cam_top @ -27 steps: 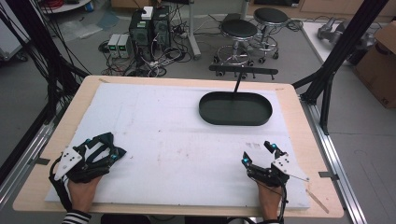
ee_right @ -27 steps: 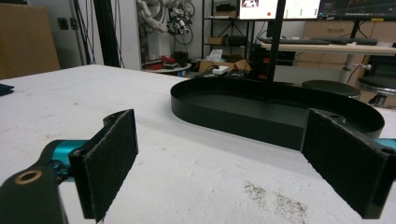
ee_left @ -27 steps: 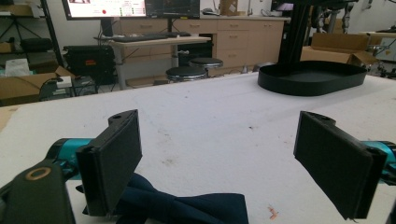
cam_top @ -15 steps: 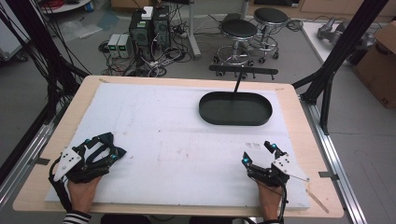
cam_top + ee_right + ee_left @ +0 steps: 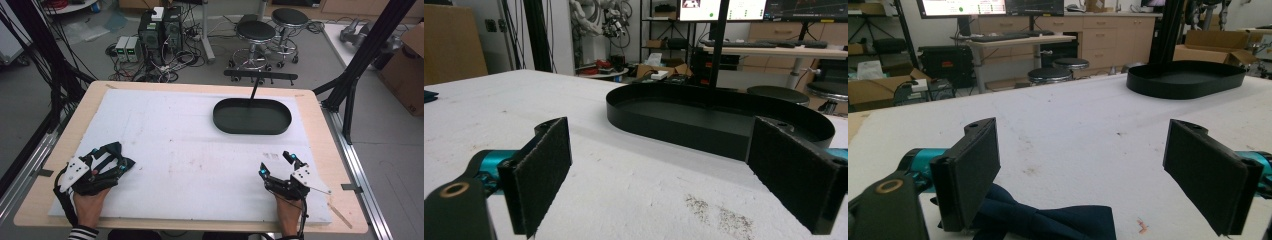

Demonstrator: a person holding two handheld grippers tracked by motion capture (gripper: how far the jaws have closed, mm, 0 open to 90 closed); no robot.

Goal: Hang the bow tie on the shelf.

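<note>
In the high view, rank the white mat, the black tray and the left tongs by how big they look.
1. white mat
2. black tray
3. left tongs, though they sit nearer the camera, which flatters their size.

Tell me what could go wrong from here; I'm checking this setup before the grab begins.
1. The dark navy fabric bow tie lies flat and limp on the white table cover, low between the open left gripper's jaws; closing may pinch one wing only, or catch the cover.
2. The black oval tray sits across the table, nearer the open right gripper, so a loosely held tie might slip on a long carry.
</note>
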